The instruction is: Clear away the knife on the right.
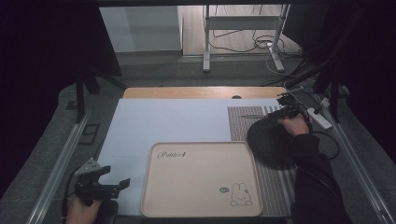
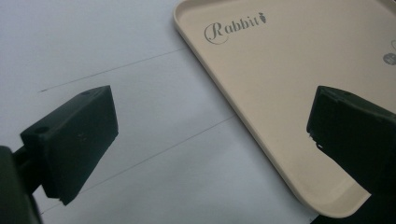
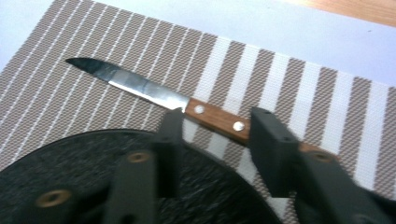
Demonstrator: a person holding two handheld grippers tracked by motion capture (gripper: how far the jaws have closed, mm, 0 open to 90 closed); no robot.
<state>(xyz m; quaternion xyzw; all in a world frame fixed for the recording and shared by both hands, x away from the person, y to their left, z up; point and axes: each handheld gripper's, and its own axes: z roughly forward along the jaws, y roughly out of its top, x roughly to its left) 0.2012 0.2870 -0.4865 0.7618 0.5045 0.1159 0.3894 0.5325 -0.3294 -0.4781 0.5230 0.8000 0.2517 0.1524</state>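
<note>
Dim high view, black corners; gripper views bright, even; right one soft, near tongs blurred.

Cream tray point(image 1: 201, 158), brown-and-white striped mat point(image 3: 289, 84), wooden-handled steel knife point(image 3: 154, 93)

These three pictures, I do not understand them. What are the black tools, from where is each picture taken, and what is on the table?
A person sits at a table and holds a hand-held two-jaw gripper in each hand. The high view looks down from above the person. Each gripper view comes from a camera riding on that gripper, looking along its black jaws.

On the table lie a beige tray with a rabbit drawing, a striped placemat and a black round plate.

The left gripper is open and holds nothing, beside the tray. The right gripper has its jaws on either side of the wooden handle of a knife on the placemat; whether it grips it yet I cannot tell.
</note>
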